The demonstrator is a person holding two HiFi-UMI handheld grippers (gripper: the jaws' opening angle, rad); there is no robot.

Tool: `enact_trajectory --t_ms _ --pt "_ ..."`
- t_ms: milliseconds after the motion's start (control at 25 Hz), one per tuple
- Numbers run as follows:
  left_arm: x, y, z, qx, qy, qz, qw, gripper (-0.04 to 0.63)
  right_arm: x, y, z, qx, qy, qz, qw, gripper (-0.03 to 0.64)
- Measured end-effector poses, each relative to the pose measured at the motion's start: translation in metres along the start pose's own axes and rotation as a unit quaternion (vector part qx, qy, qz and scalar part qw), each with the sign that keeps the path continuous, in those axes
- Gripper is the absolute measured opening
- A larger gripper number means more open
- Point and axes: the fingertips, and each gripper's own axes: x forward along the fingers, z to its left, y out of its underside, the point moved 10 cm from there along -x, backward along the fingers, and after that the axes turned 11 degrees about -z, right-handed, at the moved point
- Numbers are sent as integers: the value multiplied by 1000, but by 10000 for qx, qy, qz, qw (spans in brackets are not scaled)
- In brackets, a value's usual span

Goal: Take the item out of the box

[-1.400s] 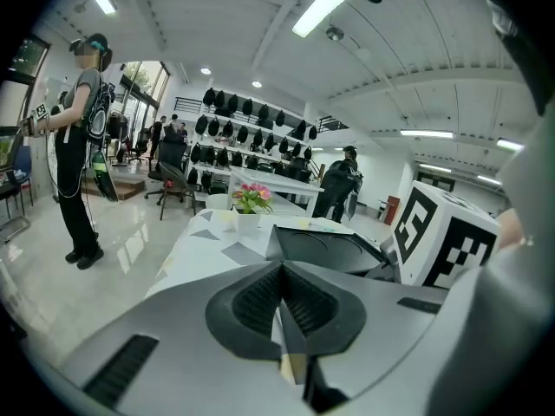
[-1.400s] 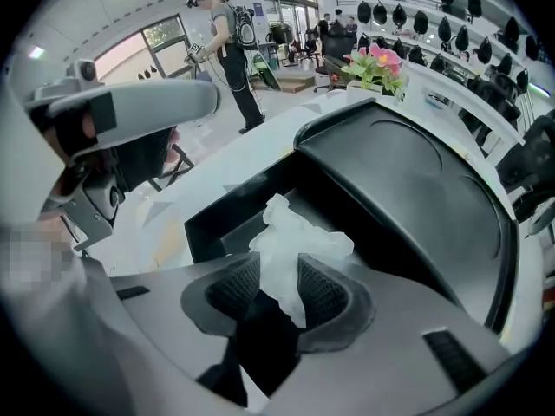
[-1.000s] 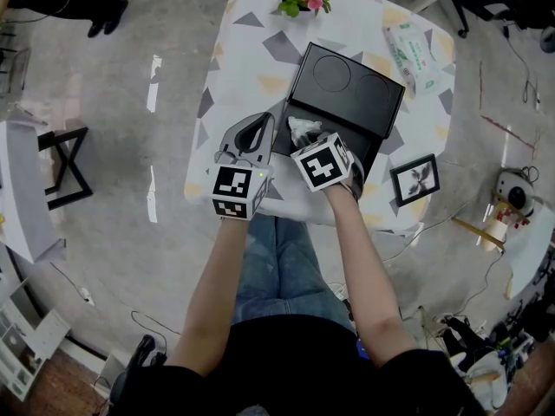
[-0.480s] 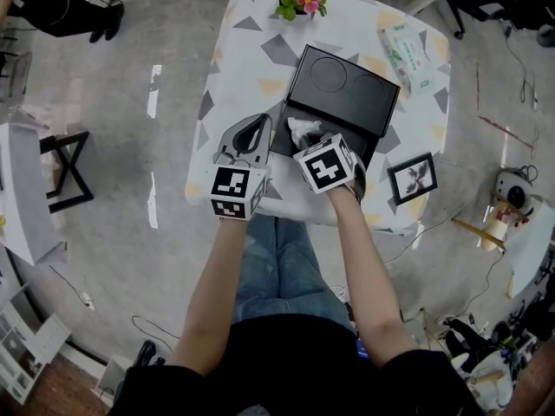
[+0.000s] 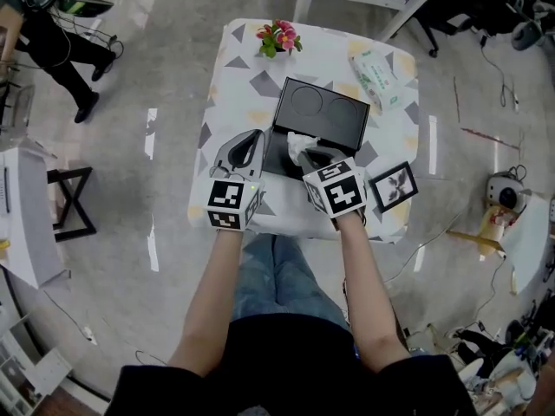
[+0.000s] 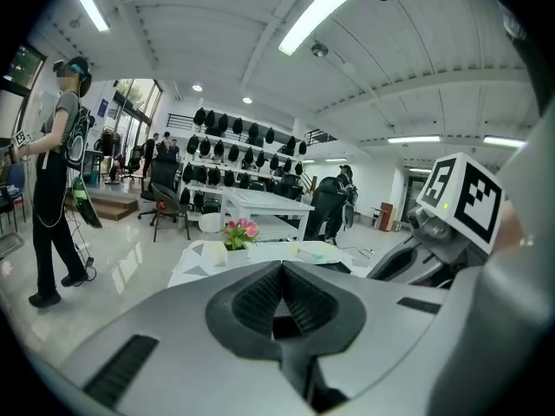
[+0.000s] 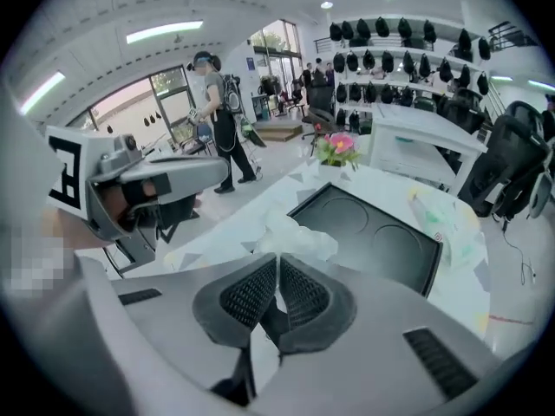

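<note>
1. Head view: your right gripper reaches over the near edge of the open black box on the bench. The white crumpled item sits right at its jaws' tips, bunched just beyond them and a little to their left. Your left gripper hangs beside the box's left side, with nothing at its tips and its jaws apart from the item.

2. Left gripper view: your left jaws are pressed together with nothing between them. Ahead of them lies the bench, with a flower pot at its far end. The right gripper's marker cube stands off to their right. The item doesn't show here.

3. Right gripper view: your right jaws have just been closing and now pinch a thin white fold of the item between the ribbed pads. The rest of the item bunches just past the tips. The box's dark panel with two round recesses lies beyond and to the right of the jaws. The left gripper is off to their left.

4. Taken together, you look to be at the lift-out, with the grip made and the item not yet clear of the box. Next, raise the right gripper straight up until the trailing part clears the box wall, then carry it to bare bench. The pinch is on a thin, limp fold, so draw slowly. Your left gripper is free to steady the box if it rises.
</note>
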Motion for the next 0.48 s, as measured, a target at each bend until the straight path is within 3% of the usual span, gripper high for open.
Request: enact_trajectory --t_ms 240,480 --pt "-14 -40 -21 173 191 -265 9993 20 -73 -16 -1 408 342 -1067 9929 14" --pt "-24 -70 -42 482 445 -518 9965 20 -133 -18 0 449 875 -2178 9710 14"
